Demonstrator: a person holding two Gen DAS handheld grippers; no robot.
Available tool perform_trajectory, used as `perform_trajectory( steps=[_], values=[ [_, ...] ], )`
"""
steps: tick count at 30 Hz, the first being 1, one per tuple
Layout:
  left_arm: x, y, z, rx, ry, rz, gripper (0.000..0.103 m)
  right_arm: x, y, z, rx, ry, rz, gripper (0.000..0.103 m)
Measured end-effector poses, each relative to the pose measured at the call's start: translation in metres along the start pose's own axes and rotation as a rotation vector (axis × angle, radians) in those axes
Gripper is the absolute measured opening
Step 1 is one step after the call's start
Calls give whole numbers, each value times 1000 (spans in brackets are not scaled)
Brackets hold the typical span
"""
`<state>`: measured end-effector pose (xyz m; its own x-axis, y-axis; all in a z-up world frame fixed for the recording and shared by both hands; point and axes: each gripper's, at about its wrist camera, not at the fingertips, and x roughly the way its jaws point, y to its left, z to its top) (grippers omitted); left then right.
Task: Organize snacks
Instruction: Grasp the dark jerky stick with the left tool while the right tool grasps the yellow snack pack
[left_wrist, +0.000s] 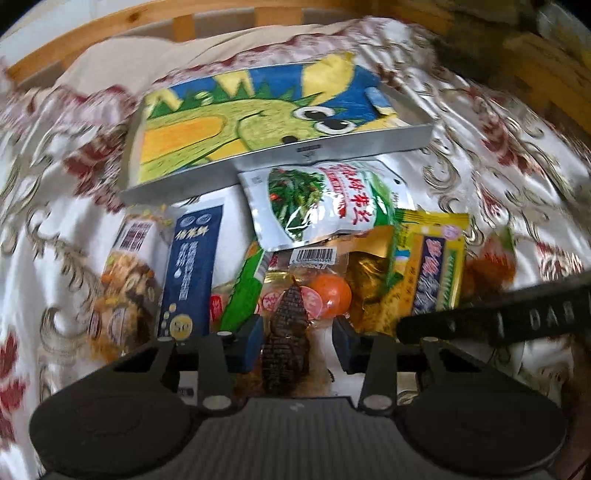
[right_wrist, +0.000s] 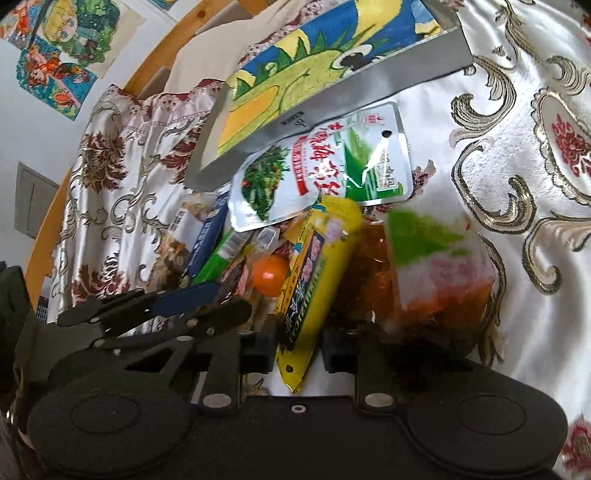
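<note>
Snacks lay piled beside a metal tray (left_wrist: 332, 147). The left gripper (left_wrist: 297, 338) straddled a dark snack packet (left_wrist: 286, 332), pads apart from it. The right gripper (right_wrist: 298, 350) clamped a yellow packet (right_wrist: 314, 280).

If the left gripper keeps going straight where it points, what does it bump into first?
Probably the clear snack packet with the dark ridged piece, already lying between the left gripper fingers. Past it sits the silver-green pouch, though depth is hard to judge.

left tool (left_wrist: 297, 341) tilted down, jaws part-open; right tool (right_wrist: 298, 350) tilted down, jaws narrowed.
</note>
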<state>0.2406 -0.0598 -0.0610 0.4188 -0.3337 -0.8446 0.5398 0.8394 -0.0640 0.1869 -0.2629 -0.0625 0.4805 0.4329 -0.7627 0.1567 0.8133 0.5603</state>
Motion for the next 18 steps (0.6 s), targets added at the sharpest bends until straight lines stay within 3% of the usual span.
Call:
perform_trajectory(
  steps=[9,18],
  values=[
    [-6,12,-1,-142,8,-20,37,-19,13,-4,-43,-22,-3,13],
    [-10,10,-1,-152,-7,-22,32,-11,23,-6,-169,-40,-48,14]
  ],
)
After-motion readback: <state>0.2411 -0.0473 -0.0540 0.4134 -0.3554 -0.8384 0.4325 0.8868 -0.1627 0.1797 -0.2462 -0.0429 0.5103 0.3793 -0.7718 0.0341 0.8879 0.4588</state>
